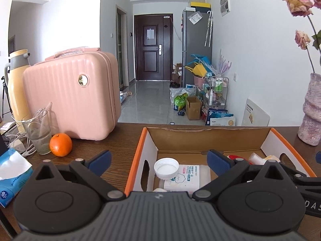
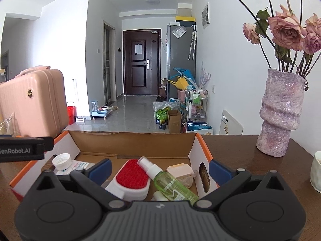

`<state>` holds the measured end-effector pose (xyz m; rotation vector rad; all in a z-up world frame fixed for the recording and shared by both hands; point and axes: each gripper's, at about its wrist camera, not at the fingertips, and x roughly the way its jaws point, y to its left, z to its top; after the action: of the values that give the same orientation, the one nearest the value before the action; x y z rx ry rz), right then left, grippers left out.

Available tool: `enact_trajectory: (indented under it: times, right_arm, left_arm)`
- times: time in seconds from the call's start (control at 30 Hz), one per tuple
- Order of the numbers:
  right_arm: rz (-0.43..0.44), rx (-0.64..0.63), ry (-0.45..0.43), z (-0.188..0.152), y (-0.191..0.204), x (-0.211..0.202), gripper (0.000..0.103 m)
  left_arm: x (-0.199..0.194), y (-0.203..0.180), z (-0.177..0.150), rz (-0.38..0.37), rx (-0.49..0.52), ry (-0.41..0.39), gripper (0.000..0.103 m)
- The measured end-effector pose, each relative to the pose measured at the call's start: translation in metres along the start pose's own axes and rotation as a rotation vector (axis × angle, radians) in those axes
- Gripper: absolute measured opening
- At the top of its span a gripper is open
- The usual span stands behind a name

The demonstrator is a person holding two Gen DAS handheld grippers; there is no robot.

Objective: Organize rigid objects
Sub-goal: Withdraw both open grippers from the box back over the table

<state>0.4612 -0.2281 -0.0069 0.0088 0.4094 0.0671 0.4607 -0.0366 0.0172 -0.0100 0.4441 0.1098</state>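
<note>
An orange-edged cardboard box (image 1: 140,150) (image 2: 202,146) sits on the dark wooden table. In its left half lie a white jar with its cap (image 1: 166,167) (image 2: 62,161) and a flat white cotton-swab pack (image 1: 186,177). In its right half lie a red-and-white brush (image 2: 131,178), a green spray bottle (image 2: 170,182) and a beige plug-like block (image 2: 180,172). My left gripper (image 1: 159,160) hovers open over the box's left wall, holding nothing. My right gripper (image 2: 160,169) hovers open over the box's right half, also empty.
A pink hard case (image 1: 72,94), a glass (image 1: 38,134), an orange (image 1: 60,144), a tissue pack (image 1: 12,172) and a yellow thermos (image 1: 16,84) stand left of the box. A pink vase with dried roses (image 2: 280,112) and a white cup (image 2: 317,174) stand right.
</note>
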Motion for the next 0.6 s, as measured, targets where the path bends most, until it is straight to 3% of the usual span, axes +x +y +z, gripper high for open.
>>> enact_trajectory:
  times: [0.33,0.6]
  right_arm:
    - [0.011,0.004,-0.040,-0.013,0.005,-0.057,0.103]
    - [0.034,0.017,-0.113,-0.024,0.009,-0.127,0.103]
  left_arm:
    - [-0.068,0.017,-0.014,-0.027,0.004,-0.063,0.103]
    - [-0.135,0.039,-0.026,-0.018,-0.003,-0.119,0.103]
